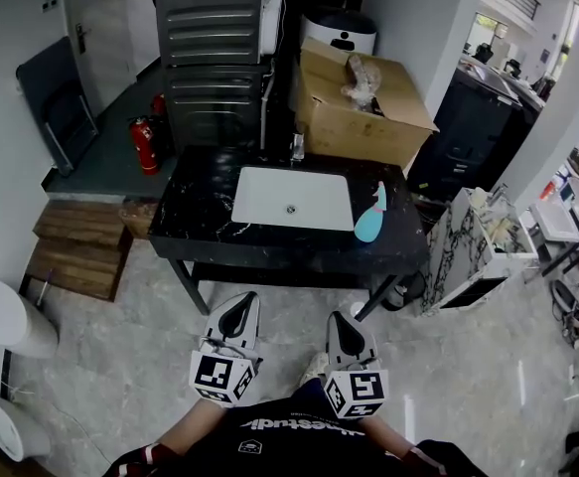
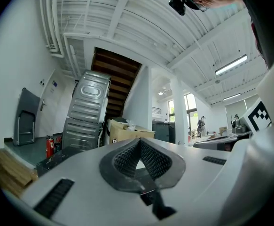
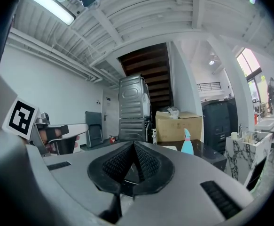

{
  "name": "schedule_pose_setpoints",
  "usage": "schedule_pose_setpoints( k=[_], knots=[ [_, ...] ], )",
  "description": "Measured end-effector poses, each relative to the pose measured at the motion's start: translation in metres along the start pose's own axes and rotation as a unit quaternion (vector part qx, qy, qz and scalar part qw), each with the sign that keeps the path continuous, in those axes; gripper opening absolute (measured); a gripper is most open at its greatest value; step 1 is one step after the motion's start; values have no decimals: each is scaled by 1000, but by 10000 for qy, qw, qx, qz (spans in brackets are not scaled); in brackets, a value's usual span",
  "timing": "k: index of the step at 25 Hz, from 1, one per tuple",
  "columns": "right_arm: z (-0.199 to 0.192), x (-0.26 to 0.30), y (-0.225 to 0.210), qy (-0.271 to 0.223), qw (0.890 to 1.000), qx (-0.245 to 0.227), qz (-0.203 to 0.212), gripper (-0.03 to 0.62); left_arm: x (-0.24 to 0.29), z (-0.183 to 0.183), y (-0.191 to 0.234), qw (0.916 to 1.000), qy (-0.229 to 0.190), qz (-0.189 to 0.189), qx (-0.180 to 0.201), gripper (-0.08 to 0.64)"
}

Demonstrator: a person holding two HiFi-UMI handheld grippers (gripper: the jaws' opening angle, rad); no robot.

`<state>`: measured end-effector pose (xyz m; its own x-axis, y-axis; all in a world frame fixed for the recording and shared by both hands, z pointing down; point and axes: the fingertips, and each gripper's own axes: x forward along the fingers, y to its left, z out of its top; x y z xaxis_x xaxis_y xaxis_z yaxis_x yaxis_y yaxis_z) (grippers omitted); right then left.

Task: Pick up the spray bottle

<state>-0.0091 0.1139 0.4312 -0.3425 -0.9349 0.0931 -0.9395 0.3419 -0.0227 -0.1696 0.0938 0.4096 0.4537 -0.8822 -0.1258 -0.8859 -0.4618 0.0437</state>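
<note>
Spray bottle [image 1: 370, 215] stands on the black counter [image 1: 200, 217], just right of the white sink [image 1: 291, 199] and well ahead of both grippers. Left gripper [image 1: 236, 313] and right gripper [image 1: 343, 328] both have their jaws closed on nothing, low by our body. We judge the right one better placed: open it wide, approach level, clamp the bottle's body below the trigger.

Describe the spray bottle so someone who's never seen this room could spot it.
Find the black marble counter with the white sink set into it. The spray bottle stands just right of the sink, before the cardboard box. It is the only light blue thing there.
</note>
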Motion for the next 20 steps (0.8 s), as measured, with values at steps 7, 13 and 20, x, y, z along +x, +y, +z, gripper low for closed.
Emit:
schedule_pose_setpoints(
  k=[7,13,20],
  knots=[
    [-2,8,-13,12,9999,18,-139,37,13,-5,3,10000,57,-19,31,15],
    [-4,26,-27,-34,9997,34,-234,37,30,-13,15,9999,137,18,63,15],
    [7,58,-49,-164,9994,-62,-290,37,61,-18,27,9999,143,74,47,15]
  ],
)
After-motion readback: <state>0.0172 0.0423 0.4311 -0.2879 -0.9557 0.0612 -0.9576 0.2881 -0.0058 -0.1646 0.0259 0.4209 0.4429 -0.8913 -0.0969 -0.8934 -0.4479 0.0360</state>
